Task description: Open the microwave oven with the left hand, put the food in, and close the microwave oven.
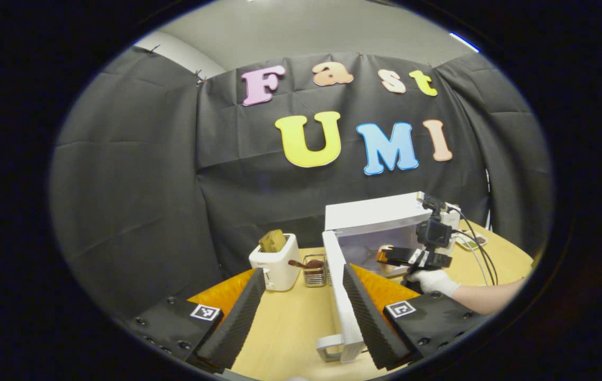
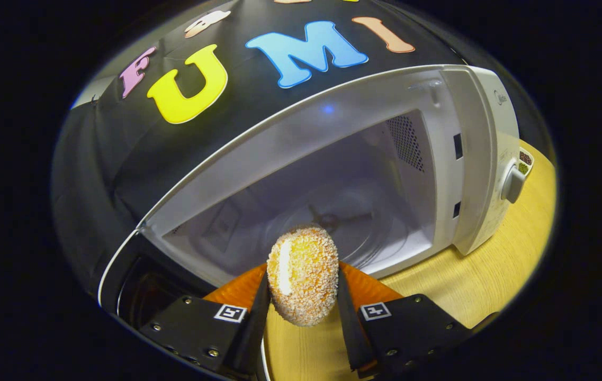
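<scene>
In the left gripper view, a white toaster (image 1: 275, 263) holding a brown slice stands at the far left of the pale wooden table (image 1: 290, 323), a small wire rack (image 1: 314, 271) beside it. The left gripper (image 1: 301, 312) has its ribbed fingers spread apart, the right one against the swung-out white microwave door (image 1: 339, 296). Farther right, the boxy microwave (image 1: 380, 225) gapes. In the right gripper view, the right gripper (image 2: 301, 301) is clamped on the oval, crumb-coated food (image 2: 303, 275) at the cavity's mouth.
</scene>
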Available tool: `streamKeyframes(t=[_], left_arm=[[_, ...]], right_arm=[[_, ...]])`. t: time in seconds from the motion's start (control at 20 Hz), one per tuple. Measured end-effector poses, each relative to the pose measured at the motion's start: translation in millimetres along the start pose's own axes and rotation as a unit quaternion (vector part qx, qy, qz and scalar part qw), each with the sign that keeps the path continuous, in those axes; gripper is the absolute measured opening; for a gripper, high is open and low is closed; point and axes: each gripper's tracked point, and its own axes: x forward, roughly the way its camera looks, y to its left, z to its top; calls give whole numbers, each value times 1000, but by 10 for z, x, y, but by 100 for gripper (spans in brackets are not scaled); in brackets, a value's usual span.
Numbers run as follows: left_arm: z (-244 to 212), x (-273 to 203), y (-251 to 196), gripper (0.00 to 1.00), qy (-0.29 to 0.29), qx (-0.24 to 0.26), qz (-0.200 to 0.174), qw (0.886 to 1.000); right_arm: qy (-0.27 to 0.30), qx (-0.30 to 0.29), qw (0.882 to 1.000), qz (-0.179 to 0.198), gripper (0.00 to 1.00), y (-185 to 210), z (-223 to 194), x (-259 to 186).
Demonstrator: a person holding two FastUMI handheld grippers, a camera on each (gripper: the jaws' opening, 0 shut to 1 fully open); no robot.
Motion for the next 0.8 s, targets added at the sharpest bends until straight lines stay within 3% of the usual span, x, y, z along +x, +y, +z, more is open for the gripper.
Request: streamKeyframes(t=[0.1,0.15,0.4,0.6,0.65,0.8], left_arm=[[-89,70,-3,95,-3,-12,-3,1000],[-131,92,-21,100,-2,-16,-7,1000],[-263,164,103,100,-8,-10,-11,1000],[-241,92,124,97,-7,-15,-9,1000],[-243,69,137,94,-8,-14,-8,1000],[-145,22,170,100,-18,-10,-2,1000]], right_arm=[[-22,-6,999,-22,63,-41,54,178],[-38,-8,999,-32,63,-63,98,245],[-67,-9,995,-74,63,-183,72,518],[-77,-27,994,-71,96,-158,113,444],[-82,-43,993,-78,97,-177,152,367],[-77,-62,992,-77,97,-214,241,137]])
